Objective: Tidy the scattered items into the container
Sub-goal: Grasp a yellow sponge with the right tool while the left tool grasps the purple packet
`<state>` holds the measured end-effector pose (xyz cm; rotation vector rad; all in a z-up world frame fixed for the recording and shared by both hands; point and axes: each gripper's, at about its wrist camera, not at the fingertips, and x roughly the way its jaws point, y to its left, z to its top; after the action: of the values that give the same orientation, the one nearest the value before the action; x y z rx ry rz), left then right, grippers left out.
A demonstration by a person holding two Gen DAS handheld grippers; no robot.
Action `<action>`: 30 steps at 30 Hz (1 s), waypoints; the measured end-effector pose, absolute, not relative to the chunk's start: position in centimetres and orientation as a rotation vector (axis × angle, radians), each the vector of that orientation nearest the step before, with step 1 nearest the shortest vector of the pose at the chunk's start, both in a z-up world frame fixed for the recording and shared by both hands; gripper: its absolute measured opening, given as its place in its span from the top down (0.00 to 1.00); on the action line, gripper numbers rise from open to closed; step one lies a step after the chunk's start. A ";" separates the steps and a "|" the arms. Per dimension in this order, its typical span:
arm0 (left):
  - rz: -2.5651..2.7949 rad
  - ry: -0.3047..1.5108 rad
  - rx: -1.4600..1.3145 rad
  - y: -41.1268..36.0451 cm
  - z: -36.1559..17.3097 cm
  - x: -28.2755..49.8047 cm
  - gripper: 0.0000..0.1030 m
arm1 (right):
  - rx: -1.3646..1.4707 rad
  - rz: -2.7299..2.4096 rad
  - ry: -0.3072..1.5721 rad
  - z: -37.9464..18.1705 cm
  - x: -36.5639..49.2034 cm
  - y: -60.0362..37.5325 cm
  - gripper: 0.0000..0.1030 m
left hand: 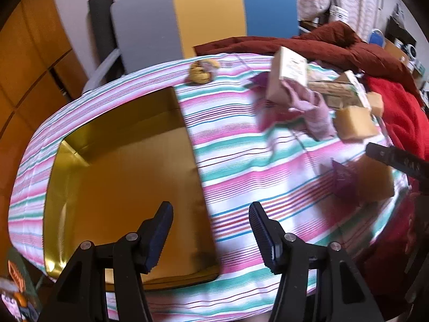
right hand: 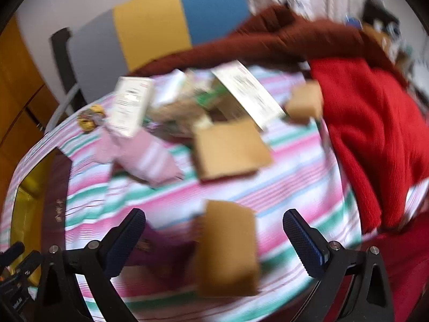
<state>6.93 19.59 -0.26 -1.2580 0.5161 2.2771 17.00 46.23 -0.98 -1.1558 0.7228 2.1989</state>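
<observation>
The container (left hand: pixel 88 177) is a shallow gold-coloured tin with rounded corners, lying open on the striped cloth (left hand: pixel 241 166) at the left of the surface; nothing shows inside it; the left gripper (left hand: pixel 210 230) hangs over its right edge with fingers apart and nothing between them. The scattered items lie to the right: tan blocks (right hand: pixel 228 150), a pink sock (right hand: pixel 150 158), printed cartons (right hand: pixel 131 104), a small yellowish bundle (left hand: pixel 199 71). The right gripper (right hand: pixel 214 236) stands spread wide above a tan block (right hand: pixel 228 247) without touching it; motion blur smears that view, so carton print is unreadable, and a purple item (right hand: pixel 161 257) beside the block cannot be identified.
</observation>
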 end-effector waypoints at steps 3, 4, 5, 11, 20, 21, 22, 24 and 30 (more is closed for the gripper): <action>2.216 0.502 -1.249 21.1 -0.3 7.4 0.43 | -1.209 2.169 0.845 -2.3 16.7 47.3 0.00; 2.195 0.491 -1.245 21.6 -0.3 7.5 0.43 | -1.214 2.153 0.830 -2.5 16.6 47.3 0.00; 2.176 0.482 -1.239 22.1 -0.3 7.7 0.43 | -1.218 2.141 0.824 -2.8 16.6 47.4 0.01; 2.113 0.516 -1.184 25.4 -0.6 8.8 0.43 | -1.331 2.173 0.797 -3.7 15.4 47.1 0.39; 1.977 0.450 -1.222 28.9 -2.0 9.0 0.43 | -1.246 2.269 0.703 -1.2 15.3 50.6 0.49; 1.960 0.440 -1.231 29.2 -2.2 9.0 0.43 | -1.239 2.256 0.753 -1.7 15.6 51.2 0.49; 1.935 0.442 -1.237 29.6 -2.5 9.0 0.42 | -1.241 2.240 0.764 -1.9 15.5 51.4 0.49; 1.917 0.448 -1.246 30.5 -2.8 9.2 0.42 | -1.221 2.244 0.731 -1.8 15.4 51.3 0.49; 1.891 0.480 -1.207 32.2 -3.4 10.7 0.42 | -1.186 2.258 0.765 -1.7 15.8 51.6 0.49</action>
<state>10.66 32.19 -3.41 -1.2068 0.4803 1.8906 15.80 51.65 -1.67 -1.1864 0.7650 2.2580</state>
